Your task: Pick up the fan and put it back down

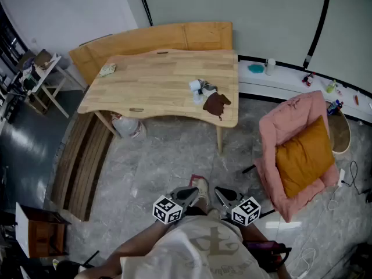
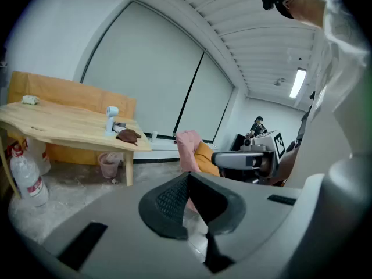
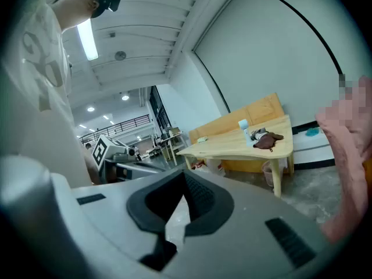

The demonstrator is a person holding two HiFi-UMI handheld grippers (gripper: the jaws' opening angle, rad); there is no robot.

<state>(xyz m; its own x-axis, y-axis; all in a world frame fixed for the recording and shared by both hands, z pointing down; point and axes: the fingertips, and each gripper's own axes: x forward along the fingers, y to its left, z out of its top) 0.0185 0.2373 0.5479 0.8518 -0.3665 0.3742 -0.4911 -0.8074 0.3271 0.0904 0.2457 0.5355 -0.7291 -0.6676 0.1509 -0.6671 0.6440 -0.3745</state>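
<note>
At the very start, by the look of things: no lift made, no setting down either. On the wooden table (image 1: 157,80), toward its near right corner, what seems to be the fan (image 1: 195,86), small, white and upright, just beside a brown cloth (image 1: 217,104) and with a cable-like tangle against it; too small to say more. Well apart from it, low by the person's body over the stone floor (image 1: 163,156), the left gripper (image 1: 190,194) and the right gripper (image 1: 223,195), side by side and aimed toward the table. Left jaws closed tip to tip on nothing; right jaws likewise pressed together and empty. Left to do, then, the whole job: closing the distance to the table, opening a gripper, clamping on the fan, raising it clear, then lowering it back to the tabletop and letting go.
</note>
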